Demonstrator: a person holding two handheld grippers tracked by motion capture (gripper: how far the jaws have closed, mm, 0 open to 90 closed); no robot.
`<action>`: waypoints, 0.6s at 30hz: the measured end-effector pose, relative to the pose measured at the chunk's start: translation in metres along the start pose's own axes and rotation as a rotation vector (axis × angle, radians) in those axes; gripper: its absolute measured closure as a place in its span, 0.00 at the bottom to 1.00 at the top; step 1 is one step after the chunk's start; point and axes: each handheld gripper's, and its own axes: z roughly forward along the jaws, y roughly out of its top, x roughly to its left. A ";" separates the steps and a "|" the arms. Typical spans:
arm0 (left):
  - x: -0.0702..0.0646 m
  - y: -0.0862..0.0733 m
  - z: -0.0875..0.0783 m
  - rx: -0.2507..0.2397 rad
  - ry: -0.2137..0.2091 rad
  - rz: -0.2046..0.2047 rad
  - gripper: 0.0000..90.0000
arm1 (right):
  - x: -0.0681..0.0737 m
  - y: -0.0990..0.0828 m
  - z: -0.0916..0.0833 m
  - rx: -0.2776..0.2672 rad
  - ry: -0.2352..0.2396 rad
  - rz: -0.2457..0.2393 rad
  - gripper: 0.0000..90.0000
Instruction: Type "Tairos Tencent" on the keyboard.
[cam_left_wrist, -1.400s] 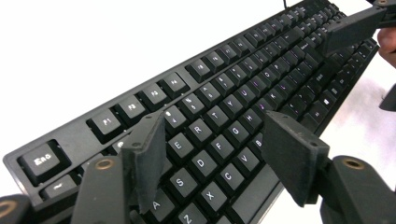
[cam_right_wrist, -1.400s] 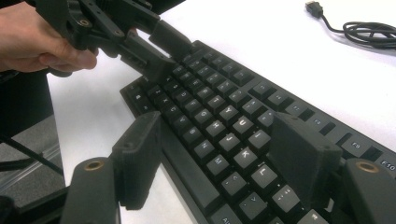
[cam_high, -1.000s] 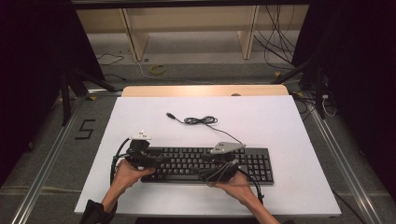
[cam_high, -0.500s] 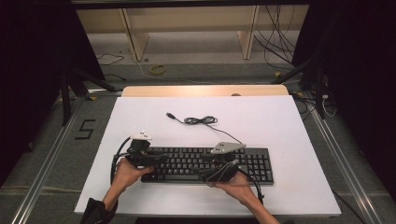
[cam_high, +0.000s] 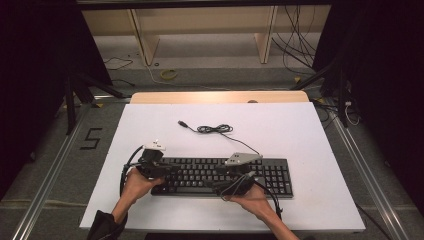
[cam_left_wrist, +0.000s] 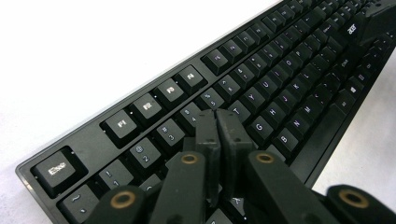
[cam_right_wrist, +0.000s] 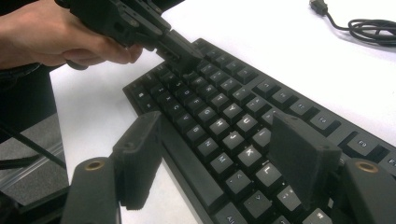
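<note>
A black keyboard (cam_high: 220, 175) lies across the near half of the white table (cam_high: 300, 125). My left gripper (cam_left_wrist: 217, 114) rests tip-down on the keys at the keyboard's left part (cam_left_wrist: 280, 93), near the number and top letter rows. Its jaws have just been closing and now stand shut, pad against pad, with nothing between them. The right gripper view shows it (cam_right_wrist: 180, 51) held by a hand. My right gripper (cam_right_wrist: 217, 126) hovers open over the middle letter keys (cam_right_wrist: 224, 107), jaws wide apart and empty. From above, both grippers (cam_high: 167, 170) (cam_high: 222, 175) point inward over the keyboard.
The keyboard's cable (cam_high: 215, 129) lies loosely coiled on the table behind it, its plug end free to the left. A wooden board (cam_high: 220, 96) borders the table's far edge. Metal rails run along both sides, with floor cables beyond.
</note>
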 end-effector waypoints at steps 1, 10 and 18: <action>0.000 0.000 0.000 0.001 -0.001 0.000 0.98 | 0.000 0.000 0.000 0.001 -0.001 0.000 0.39; -0.001 0.003 0.003 0.016 0.001 0.011 0.99 | 0.000 0.000 0.000 0.001 0.000 0.000 0.39; 0.000 0.003 0.007 0.037 0.007 0.011 0.99 | 0.000 0.000 0.000 0.003 0.000 -0.002 0.39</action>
